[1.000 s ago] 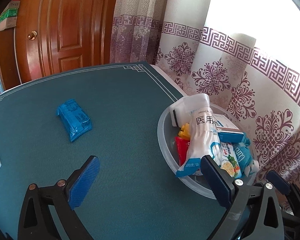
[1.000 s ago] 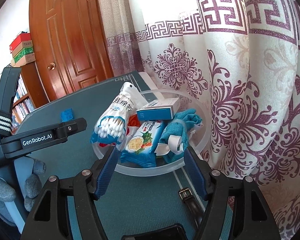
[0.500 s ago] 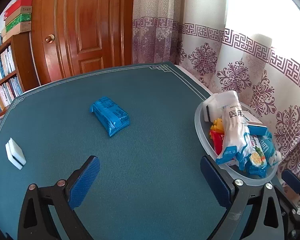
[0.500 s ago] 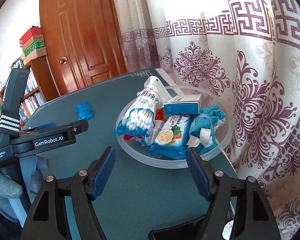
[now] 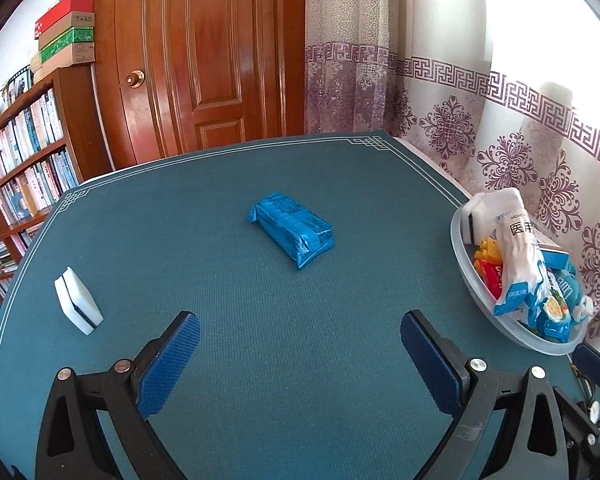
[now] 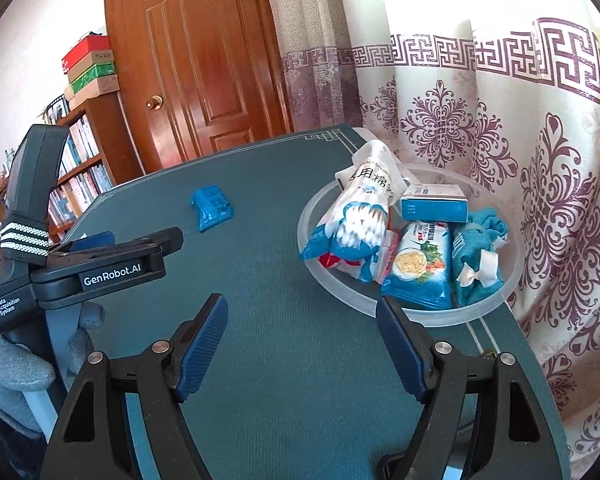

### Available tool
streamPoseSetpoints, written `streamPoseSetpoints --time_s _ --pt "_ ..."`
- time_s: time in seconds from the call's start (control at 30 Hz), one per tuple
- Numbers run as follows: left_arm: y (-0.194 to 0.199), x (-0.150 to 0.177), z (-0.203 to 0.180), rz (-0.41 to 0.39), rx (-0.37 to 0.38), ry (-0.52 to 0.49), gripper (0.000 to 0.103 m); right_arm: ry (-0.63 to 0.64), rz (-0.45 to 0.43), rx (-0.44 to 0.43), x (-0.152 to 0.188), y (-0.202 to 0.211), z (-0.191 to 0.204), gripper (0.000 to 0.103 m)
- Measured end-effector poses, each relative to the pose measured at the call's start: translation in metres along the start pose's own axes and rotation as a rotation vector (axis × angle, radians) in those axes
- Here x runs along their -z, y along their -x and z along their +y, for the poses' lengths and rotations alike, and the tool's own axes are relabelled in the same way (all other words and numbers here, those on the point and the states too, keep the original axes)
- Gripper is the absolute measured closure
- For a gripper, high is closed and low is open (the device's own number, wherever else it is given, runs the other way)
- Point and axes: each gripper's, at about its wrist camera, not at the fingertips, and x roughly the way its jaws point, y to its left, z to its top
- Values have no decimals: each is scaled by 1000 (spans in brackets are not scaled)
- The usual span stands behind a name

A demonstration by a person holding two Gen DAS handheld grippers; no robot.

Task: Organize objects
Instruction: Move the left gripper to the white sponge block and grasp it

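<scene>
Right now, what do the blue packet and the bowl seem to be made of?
Packet: probably thin glossy plastic film, since it shows creases, crimped ends and highlights.
Bowl: likely frosted translucent plastic; the cloth shows dimly through its rim.

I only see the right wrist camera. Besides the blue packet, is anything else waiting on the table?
Observer: Yes. A white block with a dark stripe stands left of the blue packet, apart from it.
Operator: Is the other gripper open?
Observer: The left gripper is wide open and empty, pointing toward the packet.
Operator: Is anything hiding in the bowl?
Observer: Yellow toy bricks sit behind the cotton swab bag, inside the bowl.
</scene>
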Motion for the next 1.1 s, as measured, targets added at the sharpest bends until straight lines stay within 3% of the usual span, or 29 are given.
streamPoseSetpoints --time_s 0.4,1.1 --pt "-6 6 49 27 -61 67 1 53 71 -38 4 -29 38 25" --pt "-13 6 167 27 -280 281 1 87 154 -73 4 -68 67 25"
